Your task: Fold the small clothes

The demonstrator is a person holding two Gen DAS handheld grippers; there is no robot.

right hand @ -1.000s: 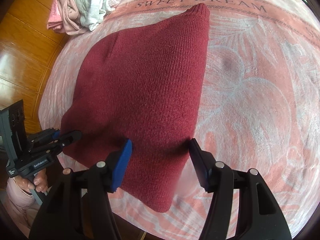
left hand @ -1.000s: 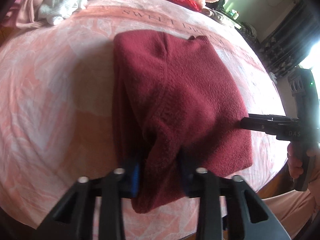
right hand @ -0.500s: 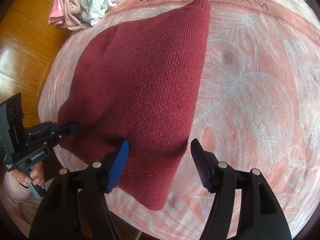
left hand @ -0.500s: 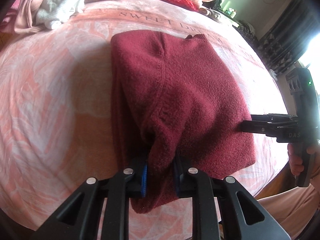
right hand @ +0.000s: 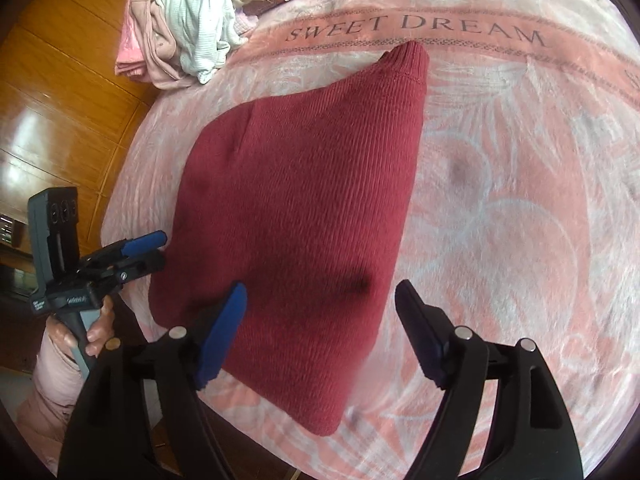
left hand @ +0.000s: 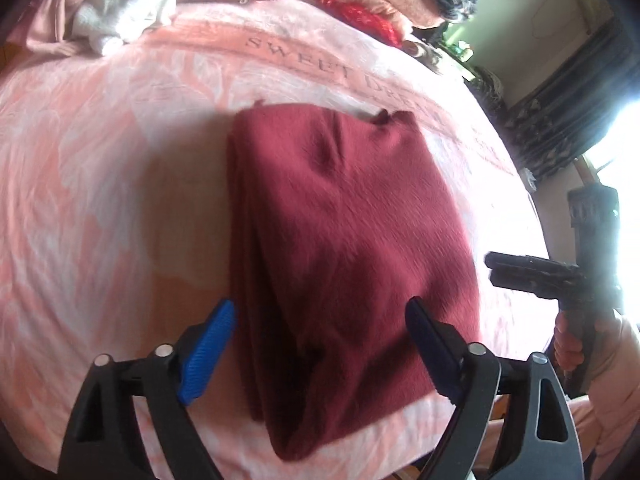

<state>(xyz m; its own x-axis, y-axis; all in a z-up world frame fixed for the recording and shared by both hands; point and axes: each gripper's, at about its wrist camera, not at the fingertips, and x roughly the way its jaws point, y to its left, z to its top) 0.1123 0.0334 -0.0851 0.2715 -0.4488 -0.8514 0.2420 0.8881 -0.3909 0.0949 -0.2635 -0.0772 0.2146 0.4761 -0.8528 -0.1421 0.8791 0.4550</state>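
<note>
A dark red knit sweater [left hand: 344,240] lies folded into a flat block on the pink blanket [left hand: 100,200]; it also shows in the right wrist view [right hand: 304,216]. My left gripper [left hand: 320,336] is open and empty, its fingers apart over the sweater's near end. In the right wrist view the left gripper [right hand: 154,250] sits just off the sweater's left edge. My right gripper [right hand: 320,320] is open and empty above the sweater's near corner. In the left wrist view the right gripper [left hand: 494,268] hangs just off the sweater's right edge.
A heap of unfolded pale clothes [right hand: 188,20] lies at the blanket's far left corner, also seen in the left wrist view [left hand: 112,8]. More bedding and a red item [left hand: 360,12] are piled at the back. A wooden floor [right hand: 52,80] lies beyond the left edge.
My left gripper has let go of the sweater's near fold, opened wide and pulled back. The sweater now lies flat. The right gripper stayed open and drew back slightly.
</note>
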